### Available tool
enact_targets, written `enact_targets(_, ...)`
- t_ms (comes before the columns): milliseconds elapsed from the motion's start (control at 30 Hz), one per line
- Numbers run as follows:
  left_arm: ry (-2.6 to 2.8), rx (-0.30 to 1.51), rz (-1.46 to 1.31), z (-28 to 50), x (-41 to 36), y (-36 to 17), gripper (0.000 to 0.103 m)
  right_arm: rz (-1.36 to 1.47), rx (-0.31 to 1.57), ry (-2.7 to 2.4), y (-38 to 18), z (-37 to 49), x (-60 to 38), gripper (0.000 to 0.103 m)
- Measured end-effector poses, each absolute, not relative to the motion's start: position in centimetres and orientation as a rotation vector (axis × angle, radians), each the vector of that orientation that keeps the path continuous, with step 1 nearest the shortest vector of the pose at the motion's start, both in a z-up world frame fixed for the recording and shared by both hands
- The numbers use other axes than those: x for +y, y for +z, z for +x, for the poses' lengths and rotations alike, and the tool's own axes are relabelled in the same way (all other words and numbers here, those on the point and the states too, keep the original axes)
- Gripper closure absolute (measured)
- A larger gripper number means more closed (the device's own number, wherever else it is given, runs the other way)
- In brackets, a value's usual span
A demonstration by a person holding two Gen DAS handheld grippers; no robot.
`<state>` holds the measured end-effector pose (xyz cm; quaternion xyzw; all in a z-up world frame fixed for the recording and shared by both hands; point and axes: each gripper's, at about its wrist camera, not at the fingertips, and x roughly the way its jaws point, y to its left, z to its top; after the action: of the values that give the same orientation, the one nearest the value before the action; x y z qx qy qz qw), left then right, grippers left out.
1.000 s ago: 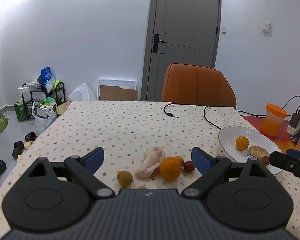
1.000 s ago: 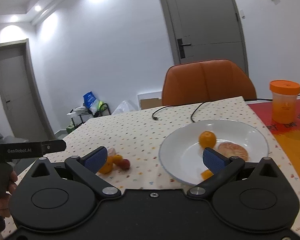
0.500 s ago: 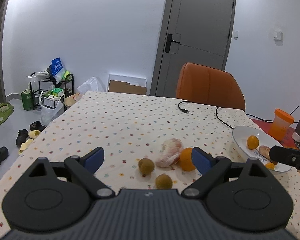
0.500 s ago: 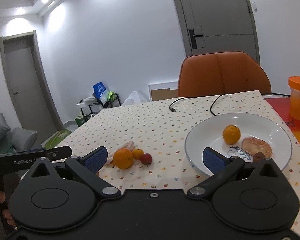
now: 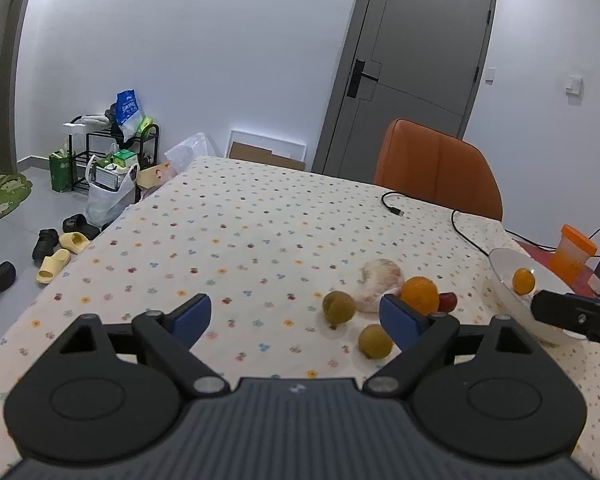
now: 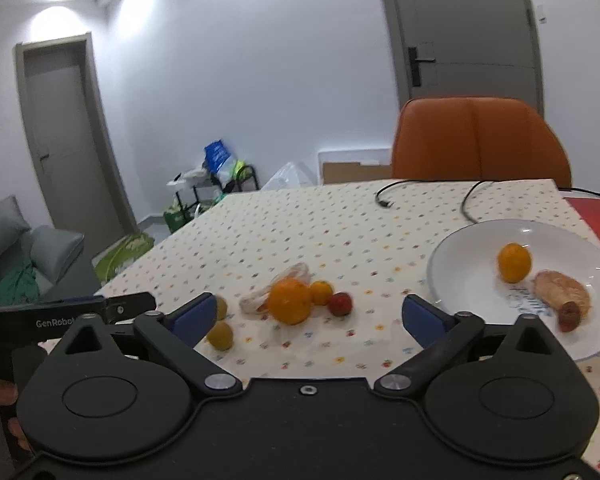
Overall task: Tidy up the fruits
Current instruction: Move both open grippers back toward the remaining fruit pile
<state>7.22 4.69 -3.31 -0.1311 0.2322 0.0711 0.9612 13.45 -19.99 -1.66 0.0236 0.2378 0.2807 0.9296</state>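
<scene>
Loose fruit lies in a cluster on the dotted tablecloth: a big orange, a small orange, a red fruit, two yellow-green fruits and a pale peeled piece. The white plate at the right holds an orange and a peeled piece. My left gripper is open above the table, left of the cluster. My right gripper is open, with the cluster just beyond its fingers. Neither holds anything.
An orange chair stands at the far side of the table. A black cable runs across the cloth behind the plate. An orange-lidded cup and chargers sit on a red mat at the far right.
Both grippers have pulled back and swung left. In the right view the plate has slid right and the fruit cluster now sits centred; in the left view the cluster has shifted right.
</scene>
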Motion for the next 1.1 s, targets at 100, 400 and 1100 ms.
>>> enact_targets(100,0.141,0.479,-0.279,7.1,5.2,-3.6,0.016,0.019,0.501,0.600,-1.9,13.5,-18.9,0.011)
enact_targets(400,0.134,0.498,-0.304,6.9,6.3,-4.4,0.028,-0.007,0.530,0.634,-2.5,13.8,-16.8,0.022)
enact_targets(1100,0.054,0.547,-0.320,8.8,3.6,-5.2,0.040,0.004,0.584,0.609,-4.2,15.8,-17.7,0.034)
